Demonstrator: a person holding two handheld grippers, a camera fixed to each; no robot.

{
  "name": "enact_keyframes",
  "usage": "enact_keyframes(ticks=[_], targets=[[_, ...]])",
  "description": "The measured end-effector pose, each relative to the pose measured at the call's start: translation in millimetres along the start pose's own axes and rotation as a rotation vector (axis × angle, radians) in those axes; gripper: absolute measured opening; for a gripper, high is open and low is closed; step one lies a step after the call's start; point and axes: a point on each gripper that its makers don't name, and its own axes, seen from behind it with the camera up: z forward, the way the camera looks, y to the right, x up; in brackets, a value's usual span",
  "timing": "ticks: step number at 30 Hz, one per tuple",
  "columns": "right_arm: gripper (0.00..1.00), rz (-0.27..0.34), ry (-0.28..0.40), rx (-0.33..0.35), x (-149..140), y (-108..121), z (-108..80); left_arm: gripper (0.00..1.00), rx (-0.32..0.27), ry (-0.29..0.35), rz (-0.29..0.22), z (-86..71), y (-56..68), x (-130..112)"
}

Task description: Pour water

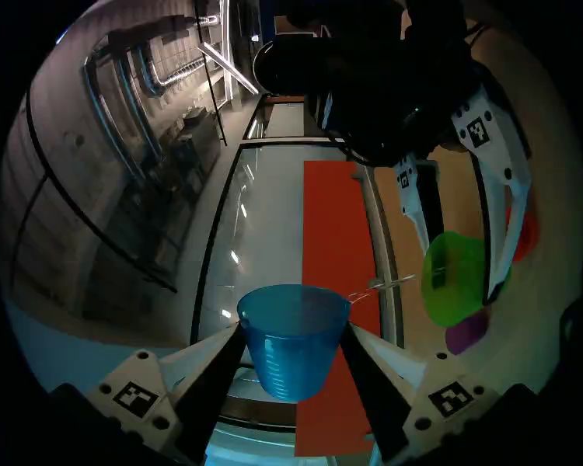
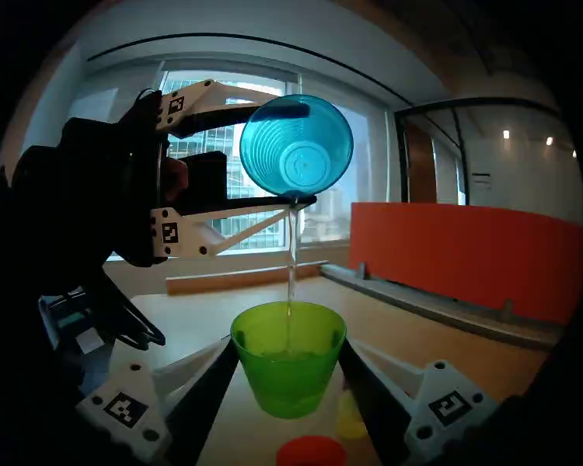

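A light wooden table (image 2: 416, 326) stands in a room with large windows (image 2: 334, 210) at the back and an orange partition (image 2: 478, 248) along the table's far side.

**Left gripper** (image 1: 294, 330): the fingers (image 1: 214, 373) are set at a medium width and press on both sides of the blue cup (image 1: 294, 342). In the right gripper view this cup is raised above the table and tipped far over, with its base toward the camera and its rim downward.

**Right gripper** (image 2: 289, 346): the fingers (image 2: 214, 388) are set at a similar width and clamp the green cup (image 2: 289, 369) on both sides. The cup is upright, directly below the blue cup and apart from it.

**Water:** a thin stream (image 2: 291, 256) runs from the lower rim of the blue cup into the open top of the green cup.

**Surface:** a red cup (image 2: 311, 450) and a yellow item (image 2: 352, 419) sit on the table just beneath the green cup. In the left gripper view a purple cup (image 1: 466, 330) lies beside the green cup.
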Motion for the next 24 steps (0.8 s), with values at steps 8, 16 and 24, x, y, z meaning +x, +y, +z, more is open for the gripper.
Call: enact_keyframes(ticks=[8, 16, 24], targets=[[0.89, -0.002, 0.004, -0.001, 1.2, 1.4, 0.4, 0.84, 0.007, 0.005, 0.021, -2.3, 4.6, 4.5], [0.89, -0.001, 0.005, -0.005, 2.0, 3.7, -0.3, 0.84, 0.007, 0.005, 0.021, -0.7, 7.0, 5.1], [0.89, -0.001, 0.007, -0.005, 2.5, 3.6, -0.5, 0.84, 0.001, 0.004, 0.02, 1.5, 4.0, 2.1]])
